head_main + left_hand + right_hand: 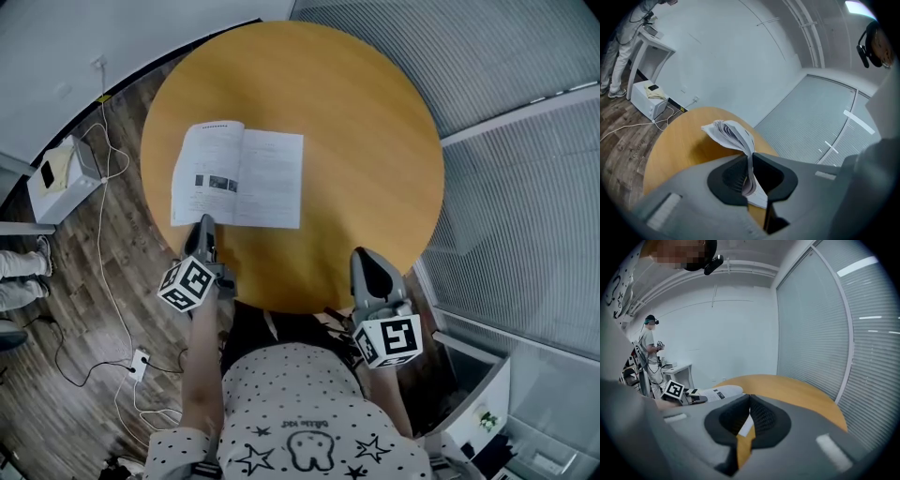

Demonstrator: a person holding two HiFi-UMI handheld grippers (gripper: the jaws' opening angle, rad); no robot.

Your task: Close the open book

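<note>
Round wooden tabletop point(375, 141) carries the open book point(239, 175). Left tongs point(750, 157) clamp a sheaf of pages at the book's near edge. Right tongs point(749, 399), closed and empty, hover beyond the book's right side.

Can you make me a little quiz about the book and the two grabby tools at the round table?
1. True or false: the book lies open on the round table.
2. Fill in the gap: the right tool has its jaws together and holds ____.
3. Which tool pinches some of the book's pages?
A) the left tool
B) the right tool
C) neither one

Key: 1 true. 2 nothing. 3 A, as the pages stand clamped between its jaws at the book's near corner.
</note>
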